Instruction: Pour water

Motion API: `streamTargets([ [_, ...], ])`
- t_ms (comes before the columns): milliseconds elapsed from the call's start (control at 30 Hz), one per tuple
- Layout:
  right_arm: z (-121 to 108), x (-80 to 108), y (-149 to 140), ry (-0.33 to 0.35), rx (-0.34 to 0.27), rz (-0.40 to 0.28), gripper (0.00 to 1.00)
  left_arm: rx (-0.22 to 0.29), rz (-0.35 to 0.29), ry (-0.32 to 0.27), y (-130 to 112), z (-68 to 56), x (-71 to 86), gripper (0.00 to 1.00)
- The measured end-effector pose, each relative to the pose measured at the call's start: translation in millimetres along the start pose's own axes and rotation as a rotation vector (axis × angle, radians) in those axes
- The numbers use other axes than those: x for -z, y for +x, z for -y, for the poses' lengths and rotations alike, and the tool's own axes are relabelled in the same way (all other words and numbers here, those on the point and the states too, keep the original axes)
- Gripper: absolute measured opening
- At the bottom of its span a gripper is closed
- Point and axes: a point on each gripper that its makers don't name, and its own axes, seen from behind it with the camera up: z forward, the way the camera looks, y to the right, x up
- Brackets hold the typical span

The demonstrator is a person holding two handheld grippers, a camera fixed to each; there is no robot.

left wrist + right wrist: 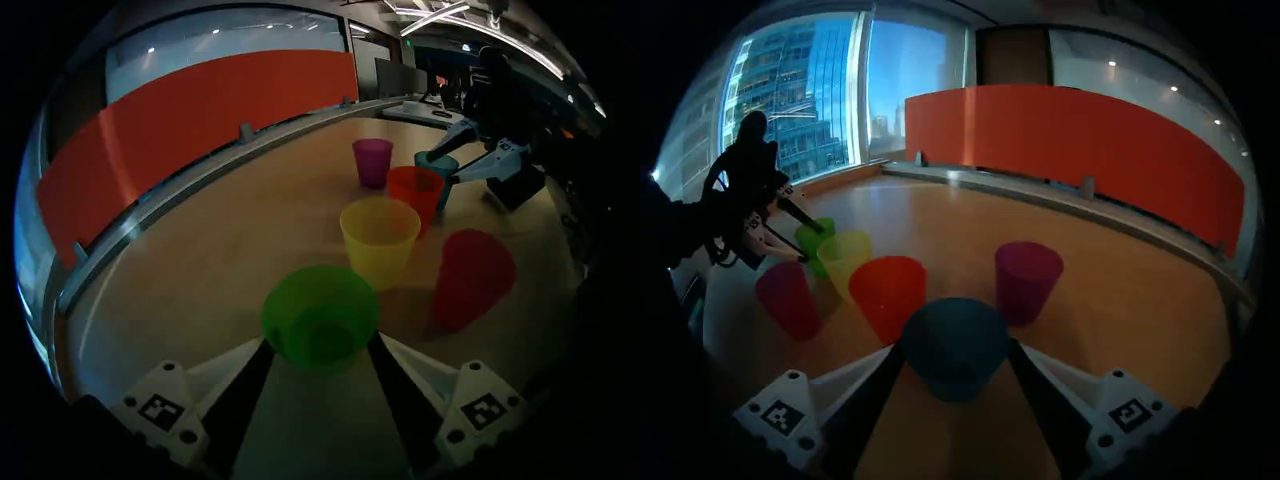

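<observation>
My left gripper (320,346) is shut on a green cup (320,316), one finger on each side; the cup is upright and I look into it. Beyond it a yellow cup (380,236), an orange cup (416,192) and a purple cup (373,160) stand in a row on the wooden table (224,240). A red cup (472,276) stands to the right. My right gripper (954,348) is shut on a teal cup (954,336). Farther off, the right gripper (442,166) holds that teal cup (438,162), and the left gripper (812,242) holds the green cup (814,234).
An orange partition (200,128) with a metal rail runs along the table's far edge. Tall windows (800,104) stand behind the person's dark hand and sleeve (688,224). In the right gripper view the orange cup (888,292), purple cup (1028,280), yellow cup (844,254) and red cup (788,298) stand close together.
</observation>
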Motion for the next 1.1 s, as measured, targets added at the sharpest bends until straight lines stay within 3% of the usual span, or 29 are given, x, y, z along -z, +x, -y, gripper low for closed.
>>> streamTargets([
  [667,2.3,36.9,-15.7,-0.047,-0.021,-0.003,0.99,0.024,-0.004,0.059,-16.7,3.9,33.2,0.83],
  [1100,9.0,56.6,-6.7,-0.088,-0.042,-0.061,0.99,0.075,-0.077,0.134,-12.5,6.4,63.5,0.83],
])
